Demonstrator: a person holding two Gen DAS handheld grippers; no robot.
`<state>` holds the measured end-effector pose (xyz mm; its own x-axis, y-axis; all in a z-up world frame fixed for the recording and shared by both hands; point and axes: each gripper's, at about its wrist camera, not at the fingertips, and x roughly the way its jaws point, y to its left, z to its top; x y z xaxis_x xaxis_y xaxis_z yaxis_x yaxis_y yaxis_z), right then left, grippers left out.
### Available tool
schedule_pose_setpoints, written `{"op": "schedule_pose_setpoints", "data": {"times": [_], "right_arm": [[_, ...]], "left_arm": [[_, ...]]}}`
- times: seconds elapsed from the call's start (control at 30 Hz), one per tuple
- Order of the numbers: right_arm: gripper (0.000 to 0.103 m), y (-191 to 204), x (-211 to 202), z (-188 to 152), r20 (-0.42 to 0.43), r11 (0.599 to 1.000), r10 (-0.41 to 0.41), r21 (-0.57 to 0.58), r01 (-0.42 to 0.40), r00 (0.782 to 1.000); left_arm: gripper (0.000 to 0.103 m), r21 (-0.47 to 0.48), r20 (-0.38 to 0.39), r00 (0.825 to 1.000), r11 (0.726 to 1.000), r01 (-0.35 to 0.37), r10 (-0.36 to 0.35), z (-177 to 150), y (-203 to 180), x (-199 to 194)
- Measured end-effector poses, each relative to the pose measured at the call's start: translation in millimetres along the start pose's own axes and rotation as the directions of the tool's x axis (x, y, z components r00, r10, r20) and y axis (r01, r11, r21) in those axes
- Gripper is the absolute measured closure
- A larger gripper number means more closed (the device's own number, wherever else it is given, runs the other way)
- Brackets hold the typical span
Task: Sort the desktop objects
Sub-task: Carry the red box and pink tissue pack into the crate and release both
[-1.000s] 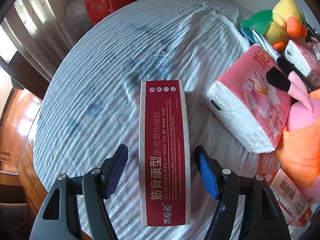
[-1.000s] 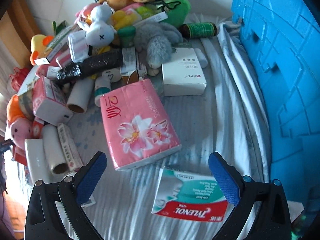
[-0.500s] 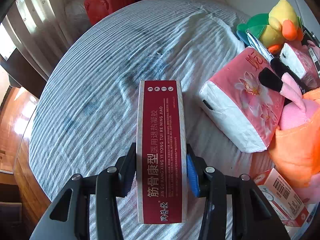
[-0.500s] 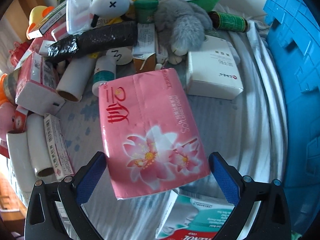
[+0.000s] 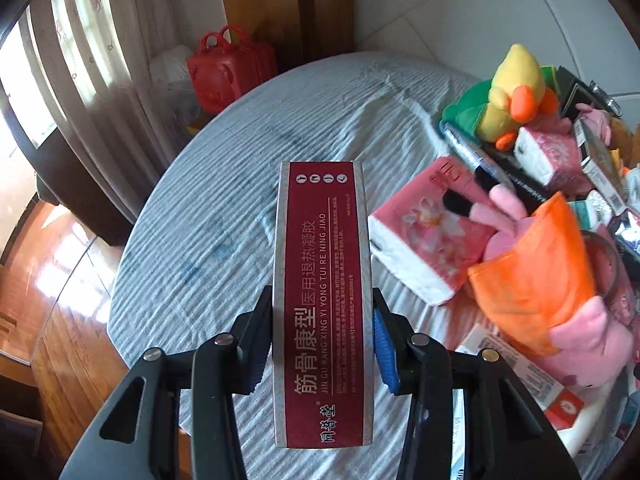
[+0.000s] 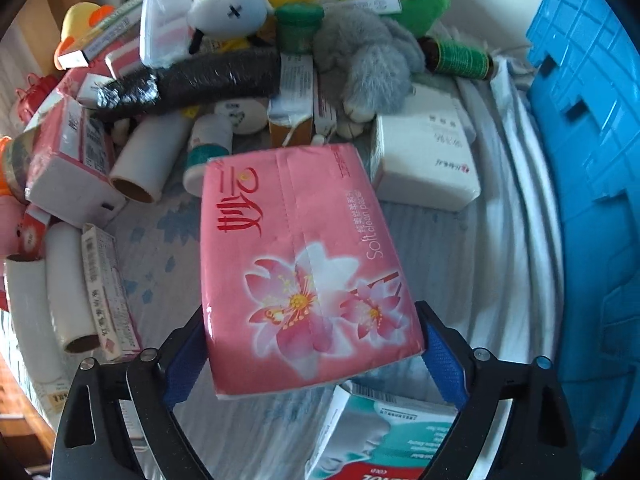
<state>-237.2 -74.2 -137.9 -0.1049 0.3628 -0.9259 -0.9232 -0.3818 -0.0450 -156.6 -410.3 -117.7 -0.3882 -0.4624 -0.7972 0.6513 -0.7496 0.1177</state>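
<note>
My left gripper [image 5: 320, 320] is shut on a long dark-red medicine box [image 5: 322, 300], pads clamped on its two long sides, and holds it above the blue-striped tablecloth [image 5: 208, 220]. In the right wrist view a pink tissue pack [image 6: 300, 256] with flower print lies between the fingers of my right gripper [image 6: 312, 340]. Its jaws are closing, and the blue pads [image 6: 440, 352] touch the pack's two sides. The pack rests partly over a teal and red Tylenol box [image 6: 384, 436].
A blue plastic crate [image 6: 592, 160] stands at the right. Behind the pack lies a heap: a white box [image 6: 424, 160], grey plush [image 6: 368, 64], black roll [image 6: 192, 84], white tubes [image 6: 140, 160]. Another pink tissue pack [image 5: 416, 240], a duck plush [image 5: 508, 92] and an orange-pink plush [image 5: 536, 272] crowd the left gripper's right side.
The left gripper shut on the red box and raised it off the cloth. The right gripper came down over the pink tissue pack and its jaws narrowed onto the pack's sides.
</note>
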Motion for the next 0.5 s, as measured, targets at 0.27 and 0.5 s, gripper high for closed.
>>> {"op": "schedule_pose_setpoints", "data": {"times": [0.27,0.5], "right_arm": [[0.013,1,-64,6,0.159,0.999,0.02,0.024,-0.025,0.987],[0.013,-22,-143,15,0.36,0.999,0.01,0.027,-0.022,0.933]], "left_arm": [[0.059,0.081,0.157,0.981,0.991,0.103,-0.115,19,-47,-67],[0.059,0.204,0.215,0.94,0.953,0.222,-0.265,21,-121,-112]]}}
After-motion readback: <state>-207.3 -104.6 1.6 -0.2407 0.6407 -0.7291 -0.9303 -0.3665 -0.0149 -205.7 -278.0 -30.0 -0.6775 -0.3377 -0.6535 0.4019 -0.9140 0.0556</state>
